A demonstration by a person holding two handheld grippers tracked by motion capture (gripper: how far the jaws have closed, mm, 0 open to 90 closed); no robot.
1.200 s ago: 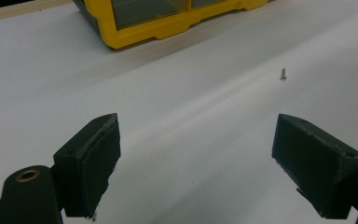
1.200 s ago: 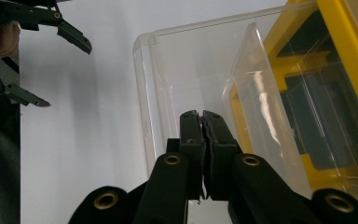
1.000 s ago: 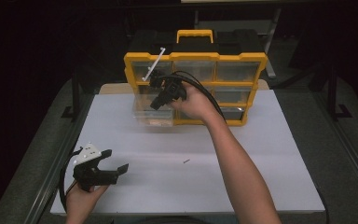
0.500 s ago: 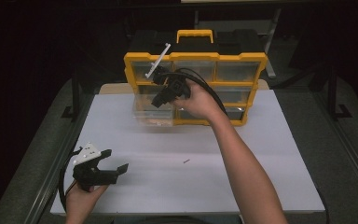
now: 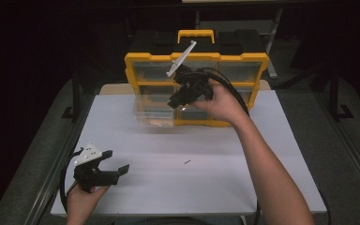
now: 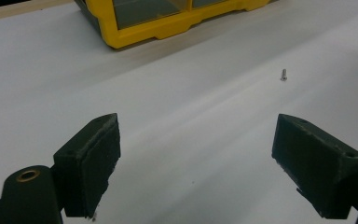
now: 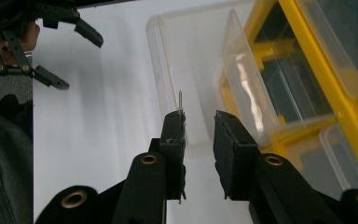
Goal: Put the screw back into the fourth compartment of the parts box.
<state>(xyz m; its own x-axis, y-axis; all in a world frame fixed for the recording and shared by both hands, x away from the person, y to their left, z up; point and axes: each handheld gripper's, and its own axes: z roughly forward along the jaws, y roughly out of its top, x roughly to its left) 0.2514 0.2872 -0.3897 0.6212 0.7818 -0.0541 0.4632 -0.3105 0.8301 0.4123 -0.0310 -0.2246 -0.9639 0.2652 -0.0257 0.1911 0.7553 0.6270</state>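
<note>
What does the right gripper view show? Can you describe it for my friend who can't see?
The right gripper has its two black jaws slightly apart above a clear plastic drawer pulled out of a yellow organizer. A thin screw sticks up at one jaw's tip. The left gripper is farther off over the white table.

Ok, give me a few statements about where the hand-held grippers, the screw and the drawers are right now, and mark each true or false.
1. The left hand-held gripper stands wide open with nothing between its jaws. True.
2. A small screw lies loose on the white table. True.
3. Every drawer of the yellow organizer is pushed in. False: one clear drawer is out at its front.
4. The right hand-held gripper rests on the table. False: it is held up over the clear drawer, and its jaws have just been opening, with a narrow gap between them.
</note>
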